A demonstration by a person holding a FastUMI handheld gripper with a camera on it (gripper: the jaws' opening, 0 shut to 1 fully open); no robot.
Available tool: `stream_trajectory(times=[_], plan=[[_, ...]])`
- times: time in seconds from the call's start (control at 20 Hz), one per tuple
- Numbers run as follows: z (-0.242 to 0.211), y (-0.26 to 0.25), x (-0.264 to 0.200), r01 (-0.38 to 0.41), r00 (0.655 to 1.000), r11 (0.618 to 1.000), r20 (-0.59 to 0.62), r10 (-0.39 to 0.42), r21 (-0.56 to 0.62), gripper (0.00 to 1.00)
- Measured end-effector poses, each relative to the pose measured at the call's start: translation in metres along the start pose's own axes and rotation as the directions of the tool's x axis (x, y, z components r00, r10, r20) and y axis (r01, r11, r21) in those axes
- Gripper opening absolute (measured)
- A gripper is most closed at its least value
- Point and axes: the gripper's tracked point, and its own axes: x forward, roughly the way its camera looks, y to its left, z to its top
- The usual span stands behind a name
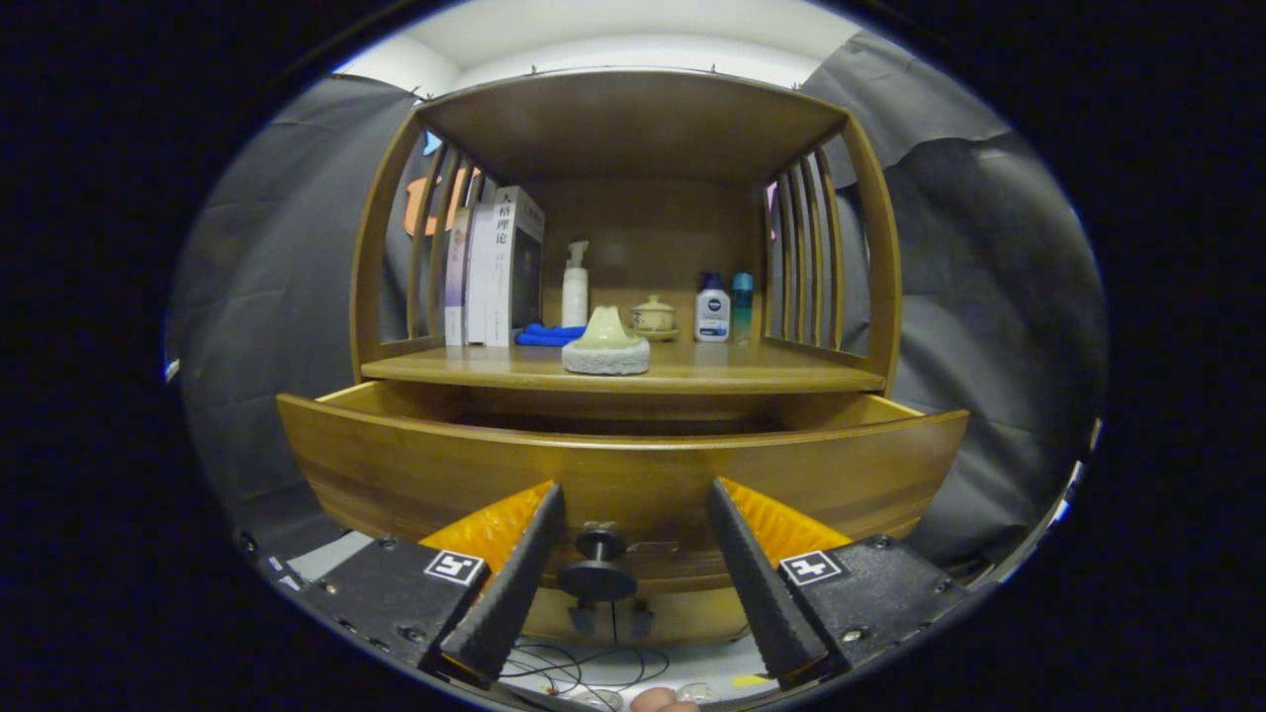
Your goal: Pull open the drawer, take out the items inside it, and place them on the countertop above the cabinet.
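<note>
A wooden cabinet stands ahead of me with its drawer [623, 475] pulled out toward me. The drawer's inside is hidden behind its curved front panel. A dark round knob [599, 566] sticks out of the drawer front, low in the middle. My gripper [633, 494] is open, one finger on each side of the knob, neither touching it. Above the drawer, the countertop [791, 376] carries a pale cone-shaped piece on a round grey stone base [606, 346] near its front edge.
Further back on the countertop stand several books [495, 267], a white pump bottle [575, 287], a blue cloth [549, 334], a small lidded cup [653, 316], a white-and-blue bottle [712, 309] and a teal bottle [742, 302]. Slatted sides and a roof enclose the shelf. Cables lie below the drawer.
</note>
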Motion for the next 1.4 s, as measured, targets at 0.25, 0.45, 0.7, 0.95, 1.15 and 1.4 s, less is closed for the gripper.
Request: stream_trajectory(times=[0.25,0.45,0.7,0.95,1.15,1.4], plan=[[0.006,0.002,0.027,-0.001,1.000,1.000,-0.008,0.001,0.006,0.94],[0.010,0.002,0.046,-0.005,1.000,1.000,-0.003,0.005,0.001,0.94],[0.015,0.002,0.065,-0.003,1.000,1.000,-0.015,0.003,0.000,0.94],[0.016,0.003,0.082,0.001,0.999,1.000,-0.038,-0.001,-0.002,0.94],[0.016,0.004,0.088,0.011,0.999,1.000,-0.041,-0.011,-0.004,0.95],[0.016,0.004,0.089,0.018,0.999,1.000,-0.033,-0.019,-0.017,0.95]])
